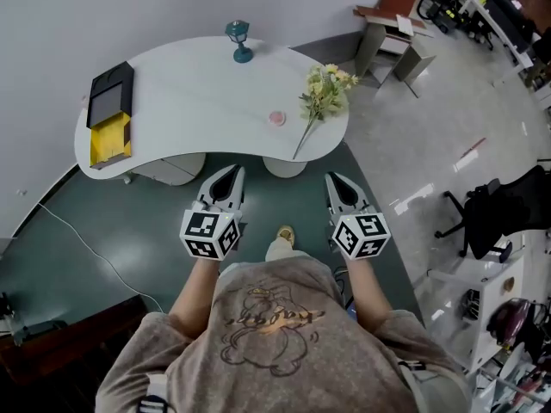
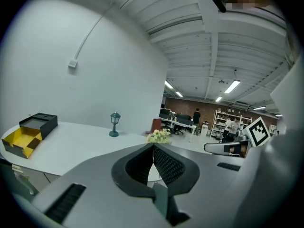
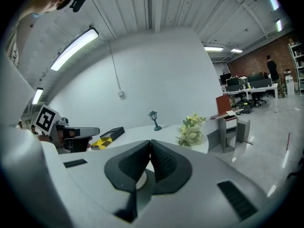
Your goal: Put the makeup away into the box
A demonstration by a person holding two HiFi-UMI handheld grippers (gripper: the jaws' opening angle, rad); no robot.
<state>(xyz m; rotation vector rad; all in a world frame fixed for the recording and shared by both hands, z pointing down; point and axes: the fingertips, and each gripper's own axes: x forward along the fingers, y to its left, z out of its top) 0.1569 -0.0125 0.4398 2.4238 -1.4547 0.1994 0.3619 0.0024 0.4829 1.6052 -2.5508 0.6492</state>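
A small round pink makeup case [image 1: 276, 118] lies on the white curved table [image 1: 189, 93], right of its middle. At the table's left end an open box [image 1: 110, 114] rests, its black lid part behind a yellow tray; the same box [image 2: 29, 133] [image 3: 107, 136] shows in both gripper views. My left gripper [image 1: 231, 172] [image 2: 153, 146] and right gripper [image 1: 334, 179] [image 3: 150, 141] are held side by side short of the table's near edge. Each one is shut with nothing in it.
A teal lamp figurine [image 1: 240, 41] stands at the table's back and a flower spray [image 1: 325, 93] lies at its right end. A black office chair [image 1: 495, 213] and shelves are to the right, a wooden desk [image 1: 392, 7] behind, a cable [image 1: 86, 248] on the floor.
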